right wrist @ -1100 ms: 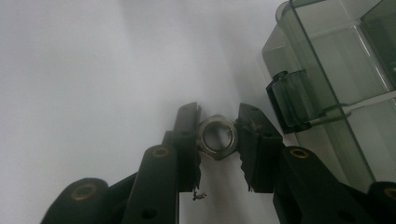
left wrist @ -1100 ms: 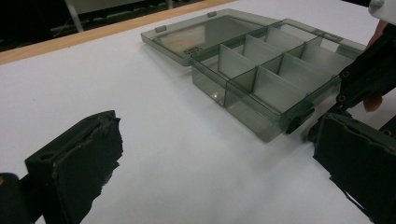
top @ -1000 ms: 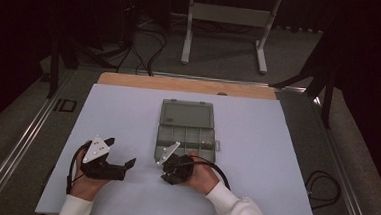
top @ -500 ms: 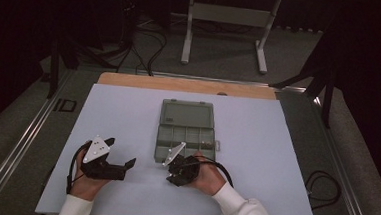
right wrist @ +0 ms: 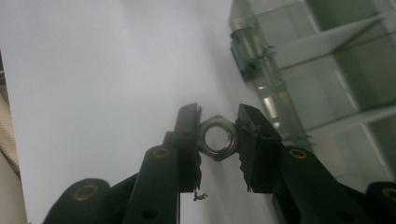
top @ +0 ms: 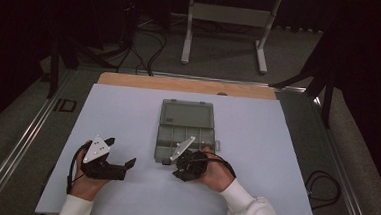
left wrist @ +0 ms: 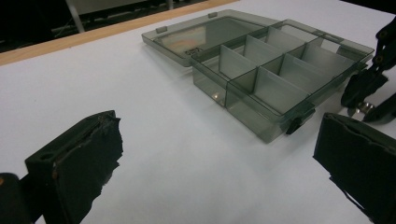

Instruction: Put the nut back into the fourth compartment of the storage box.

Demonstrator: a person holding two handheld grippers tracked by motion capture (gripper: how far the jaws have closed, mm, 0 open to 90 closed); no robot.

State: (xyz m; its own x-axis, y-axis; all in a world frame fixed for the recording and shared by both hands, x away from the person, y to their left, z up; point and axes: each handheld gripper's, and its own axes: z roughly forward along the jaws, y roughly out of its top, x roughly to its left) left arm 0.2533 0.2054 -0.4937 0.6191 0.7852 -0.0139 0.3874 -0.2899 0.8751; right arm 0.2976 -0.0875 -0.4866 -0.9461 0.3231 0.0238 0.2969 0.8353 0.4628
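Steel nut (right wrist: 216, 137) pinched across its flats between the jaws of the right gripper (right wrist: 217, 135); held clear of the white table (right wrist: 93, 70), just beside the near corner of the grey box (right wrist: 299, 79); the bore of the nut faces the camera in the right gripper view; from above, the right gripper (top: 177, 164) sits at the box's near edge, the nut itself too small to make out there.

Box (top: 185, 131) lies open near the middle of the table (top: 285, 158); lid (left wrist: 205, 35) folded flat on the far side; tray (left wrist: 280, 79) split by dividers into several compartments, all empty as far as can be seen; small dark latch (left wrist: 293, 125) on the near wall.

Left gripper (top: 122, 163) rests on the table well to the left of the box, jaws spread wide, nothing between them; its left pad (left wrist: 79, 158) looks ragged at the edge.

Likely step: carry the nut over the near wall and drop it into a compartment.

Risks, as judged: grip is narrow, only on the jaw tips, so a tilt or a knock against the box wall could twist the nut free; it would roll across the bare table; a low approach could catch the latch or shove the light box, since the left gripper is not steadying it; a release over a divider could send the nut into the wrong compartment.
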